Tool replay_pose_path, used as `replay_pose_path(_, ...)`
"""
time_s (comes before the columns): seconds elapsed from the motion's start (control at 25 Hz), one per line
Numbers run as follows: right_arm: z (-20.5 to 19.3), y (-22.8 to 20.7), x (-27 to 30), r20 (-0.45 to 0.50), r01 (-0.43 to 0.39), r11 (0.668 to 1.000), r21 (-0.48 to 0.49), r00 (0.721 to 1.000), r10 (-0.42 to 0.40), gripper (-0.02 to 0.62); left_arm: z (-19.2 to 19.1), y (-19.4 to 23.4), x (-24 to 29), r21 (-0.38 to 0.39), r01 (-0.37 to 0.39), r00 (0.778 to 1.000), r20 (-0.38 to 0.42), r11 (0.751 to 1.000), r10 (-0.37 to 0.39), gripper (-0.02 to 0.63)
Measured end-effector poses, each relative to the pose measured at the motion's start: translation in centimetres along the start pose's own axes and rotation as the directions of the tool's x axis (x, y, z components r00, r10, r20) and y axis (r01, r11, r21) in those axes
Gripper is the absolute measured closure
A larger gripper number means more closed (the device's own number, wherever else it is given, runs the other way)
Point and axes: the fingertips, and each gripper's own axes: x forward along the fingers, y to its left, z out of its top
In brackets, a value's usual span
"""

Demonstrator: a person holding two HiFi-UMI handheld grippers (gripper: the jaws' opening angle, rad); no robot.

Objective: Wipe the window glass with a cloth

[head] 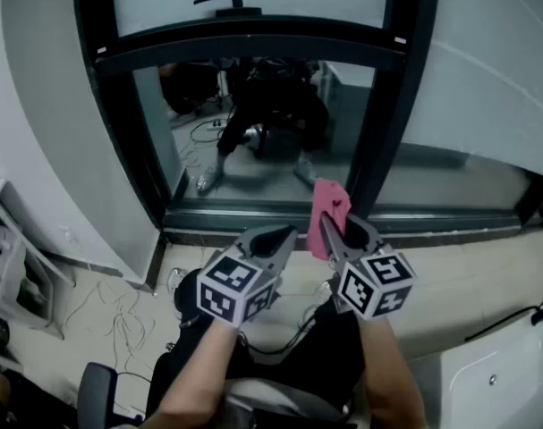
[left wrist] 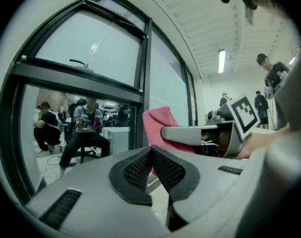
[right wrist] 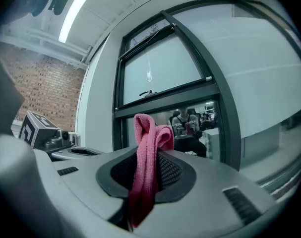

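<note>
A pink cloth [head: 326, 216] sticks up from my right gripper [head: 335, 231], whose jaws are shut on it; in the right gripper view the cloth [right wrist: 146, 157] hangs folded between the pads. My left gripper [head: 273, 238] is beside it on the left, shut with nothing in it; its jaws meet in the left gripper view [left wrist: 151, 150], where the cloth [left wrist: 160, 127] shows behind them. Both point at the lower window glass [head: 253, 132], a dark-framed pane that reflects a seated person. The cloth is short of the glass.
A black window frame [head: 392, 96] with a handle [head: 226, 3] at the top crossbar surrounds the glass. A grey sill [head: 280, 220] runs below. Cables [head: 110, 307] lie on the floor at left, and a white cabinet [head: 495, 378] stands at lower right.
</note>
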Motion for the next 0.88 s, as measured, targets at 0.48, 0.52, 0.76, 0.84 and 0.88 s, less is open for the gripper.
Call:
replay_pose_path(0.48,0.7,-4.9,4.2,-0.007,0.054,0.998,0.025,0.999,-0.054,0.532,1.6,4.1,6.0,0.047,0.048,0.999,-0.019,0.998,-0.047,0.606)
replay_pose_path(0.52,0.6,-5.5,5.0,-0.011,0.057,0.998,0.027,0.998,-0.057,0.532,1.6,4.7,6.8,0.048,0.051,0.999,-0.021,0.998,-0.05,0.606)
replay_pose_path(0.76,0.6,-7.9,8.6,-0.022,0.078,0.996,0.04,0.997,-0.077,0.532,1.3,7.3,10.2,0.026,0.064,0.998,-0.023,0.998,-0.063,0.606)
replay_pose_path(0.84,0.6,-8.3,9.3,-0.025,0.08,0.996,0.039,0.997,-0.079,0.531,1.3,7.7,10.8,0.023,0.066,0.998,-0.021,0.998,-0.066,0.606)
replay_pose_path(0.88,0.5,-8.5,9.5,-0.031,0.083,0.996,0.038,0.996,-0.082,0.532,1.4,7.8,11.0,0.023,0.067,0.998,-0.019,0.998,-0.066,0.606)
